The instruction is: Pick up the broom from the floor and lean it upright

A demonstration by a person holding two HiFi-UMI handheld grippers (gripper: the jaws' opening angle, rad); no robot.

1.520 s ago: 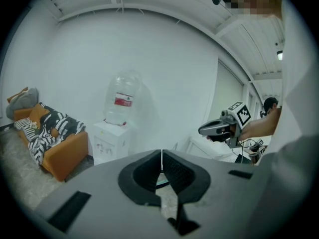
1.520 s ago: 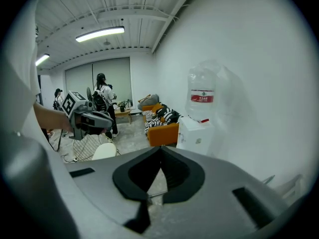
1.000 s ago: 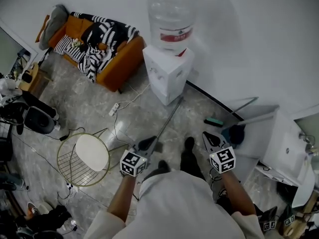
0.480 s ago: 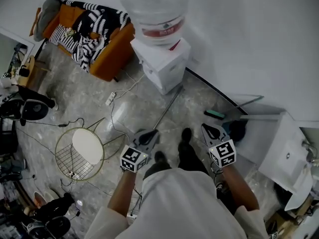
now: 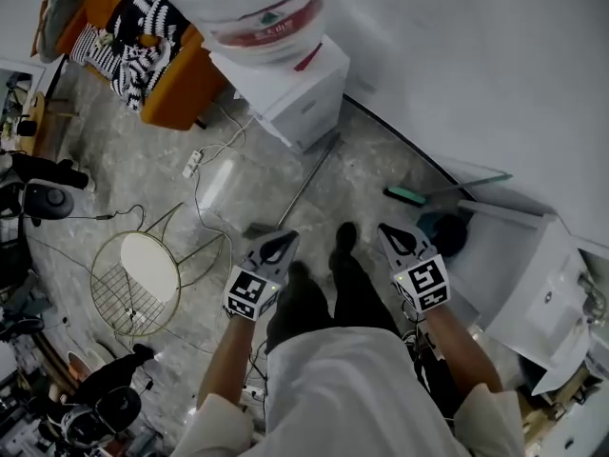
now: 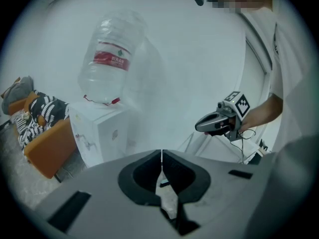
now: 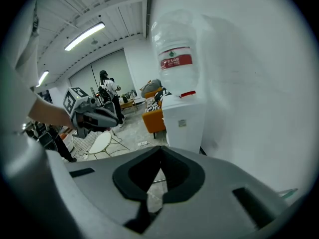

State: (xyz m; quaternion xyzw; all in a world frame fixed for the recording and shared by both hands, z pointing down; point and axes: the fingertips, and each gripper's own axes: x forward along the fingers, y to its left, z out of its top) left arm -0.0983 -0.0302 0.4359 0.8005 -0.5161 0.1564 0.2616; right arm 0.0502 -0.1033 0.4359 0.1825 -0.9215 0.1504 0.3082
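White-shirted, the person reaches both forearms forward and down. The left gripper (image 5: 284, 237) and right gripper (image 5: 384, 228) sit level and apart, each with jaws pressed together on nothing. Bare marbled floor (image 5: 143, 179) lies open ahead, hemmed by the water dispenser (image 5: 285, 93), a wire chair (image 5: 124, 303) and a white cabinet (image 5: 519, 265). The broom (image 5: 303, 181) lies flat there, its thin metal-grey handle running from the dispenser's base to just beside the left gripper's tip.
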